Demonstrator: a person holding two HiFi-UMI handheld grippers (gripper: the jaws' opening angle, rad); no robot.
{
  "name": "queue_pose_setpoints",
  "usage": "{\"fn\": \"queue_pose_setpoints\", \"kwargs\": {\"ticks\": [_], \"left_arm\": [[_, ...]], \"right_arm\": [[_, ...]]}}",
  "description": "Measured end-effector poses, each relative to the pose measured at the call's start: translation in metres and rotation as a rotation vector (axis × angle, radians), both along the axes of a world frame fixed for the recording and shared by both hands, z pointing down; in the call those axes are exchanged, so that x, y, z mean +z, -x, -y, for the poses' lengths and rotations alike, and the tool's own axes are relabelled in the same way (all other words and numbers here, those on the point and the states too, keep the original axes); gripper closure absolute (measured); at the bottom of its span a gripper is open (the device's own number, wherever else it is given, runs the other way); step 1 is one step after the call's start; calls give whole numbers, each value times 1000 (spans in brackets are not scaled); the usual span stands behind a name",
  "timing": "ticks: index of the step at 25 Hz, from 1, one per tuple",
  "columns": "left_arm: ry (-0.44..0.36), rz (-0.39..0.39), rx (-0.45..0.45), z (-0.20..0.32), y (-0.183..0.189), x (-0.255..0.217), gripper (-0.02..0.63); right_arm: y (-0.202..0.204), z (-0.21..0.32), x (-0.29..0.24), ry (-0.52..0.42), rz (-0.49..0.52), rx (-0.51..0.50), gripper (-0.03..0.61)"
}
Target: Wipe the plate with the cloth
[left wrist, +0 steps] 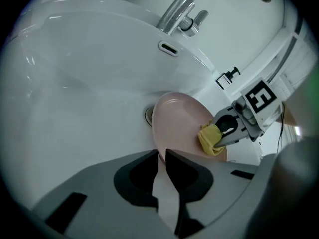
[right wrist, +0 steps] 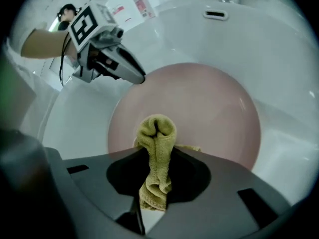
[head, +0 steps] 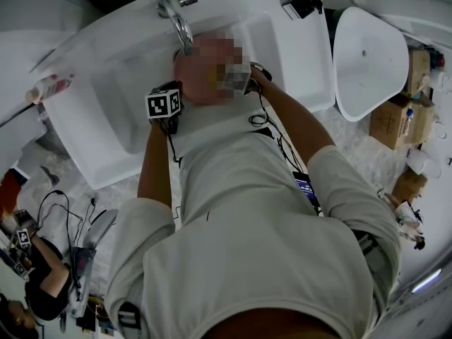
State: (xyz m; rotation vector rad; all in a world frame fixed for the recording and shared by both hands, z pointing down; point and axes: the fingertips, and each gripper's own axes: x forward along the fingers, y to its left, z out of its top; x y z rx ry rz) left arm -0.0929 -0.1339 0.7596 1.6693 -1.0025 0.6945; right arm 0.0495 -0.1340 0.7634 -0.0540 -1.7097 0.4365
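A pink plate point(left wrist: 177, 126) point(right wrist: 209, 108) leans tilted inside the white sink point(left wrist: 89, 83) point(right wrist: 279, 49), near the drain point(left wrist: 148, 116). My left gripper point(left wrist: 162, 156) point(right wrist: 141, 78) is shut on the plate's rim, which runs between its jaws. A yellow cloth point(right wrist: 157, 128) point(left wrist: 210, 139) is bunched in my right gripper point(right wrist: 158, 151) point(left wrist: 219, 138), which is shut on it and presses the wad against the plate's face near the lower rim. In the head view only the left gripper's marker cube point(head: 164, 103) shows; the plate, the cloth and the right gripper are hidden there.
The faucet point(left wrist: 182, 9) point(head: 180, 20) arches over the sink's back, with an overflow slot point(left wrist: 169, 48) below it. A bottle point(head: 49, 87) lies on the counter at the left. A white tub point(head: 371, 62) and cardboard boxes point(head: 395, 119) stand at the right.
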Motion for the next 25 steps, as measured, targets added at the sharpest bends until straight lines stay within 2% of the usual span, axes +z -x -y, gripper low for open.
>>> {"fn": "queue_pose_setpoints", "kwargs": {"ticks": [4,9,13,17,21,25], "left_arm": [[14,-25,8,-2,-2,1,550],[24,-26,26,-6,-5,0,541],[25,-31,27,-5,-5,0,540],[24,-27,21,-5,-4,1,538],[21,-40,2,-5,-4,1,540],[20,-43,-8,-6,-4,2,540]], "right_arm": [[-10,40,0,-45,-80,119,497],[1,75,2,-117,-110,207,497],[22,97,4,-230,-77,218,495],[42,102,3,-293,-47,229,495],[64,92,2,-306,11,217,495],[86,64,1,-275,68,130,495]]}}
